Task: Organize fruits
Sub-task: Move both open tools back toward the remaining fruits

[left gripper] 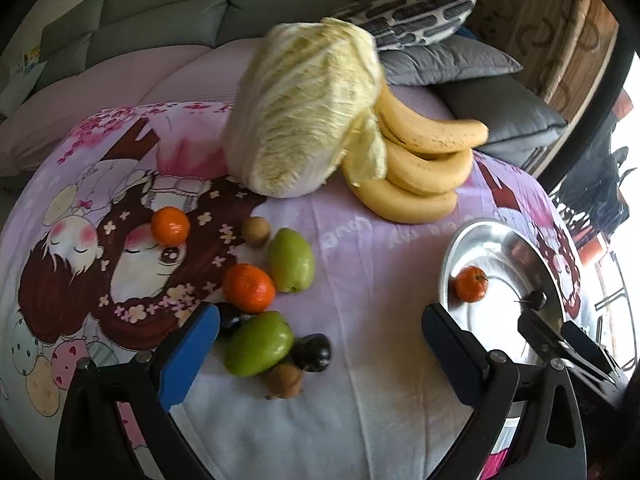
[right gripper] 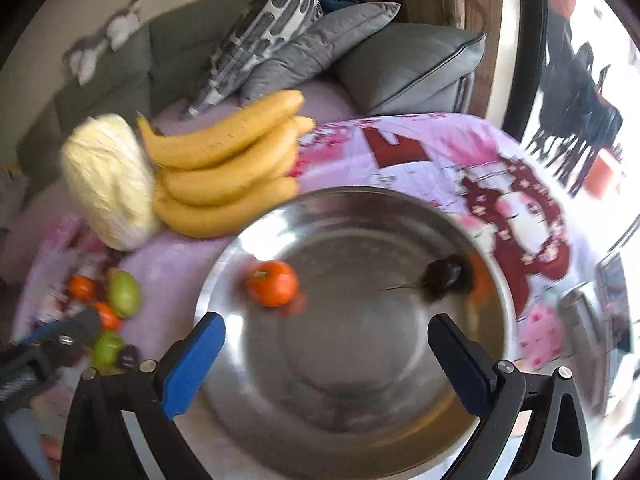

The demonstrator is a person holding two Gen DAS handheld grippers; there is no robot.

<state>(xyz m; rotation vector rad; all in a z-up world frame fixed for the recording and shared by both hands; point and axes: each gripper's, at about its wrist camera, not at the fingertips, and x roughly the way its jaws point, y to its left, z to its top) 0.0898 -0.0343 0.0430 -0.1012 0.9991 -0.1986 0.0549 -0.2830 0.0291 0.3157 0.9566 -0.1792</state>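
Observation:
On the pink cartoon bedsheet lies a cluster of fruit: two oranges (left gripper: 172, 226) (left gripper: 248, 288), two green fruits (left gripper: 291, 260) (left gripper: 258, 344), two dark plums (left gripper: 312, 352) (left gripper: 229, 320) and two small brown fruits (left gripper: 255, 231) (left gripper: 284, 380). My left gripper (left gripper: 320, 316) hangs open just in front of this cluster, holding nothing. A steel bowl (left gripper: 500, 248) on the right holds one orange (left gripper: 471, 284) and a dark stemmed fruit (left gripper: 538, 299). My right gripper (right gripper: 325, 324) is open and empty above the bowl (right gripper: 340, 360); the orange (right gripper: 274, 283) and the blurred dark fruit (right gripper: 444, 276) lie beyond its fingertips.
A large napa cabbage (left gripper: 304, 112) and a bunch of bananas (left gripper: 420, 160) sit at the far side of the sheet. Grey and patterned cushions (left gripper: 444, 60) and a grey sofa back lie behind. The right gripper's fingers (left gripper: 536, 326) reach over the bowl's near rim.

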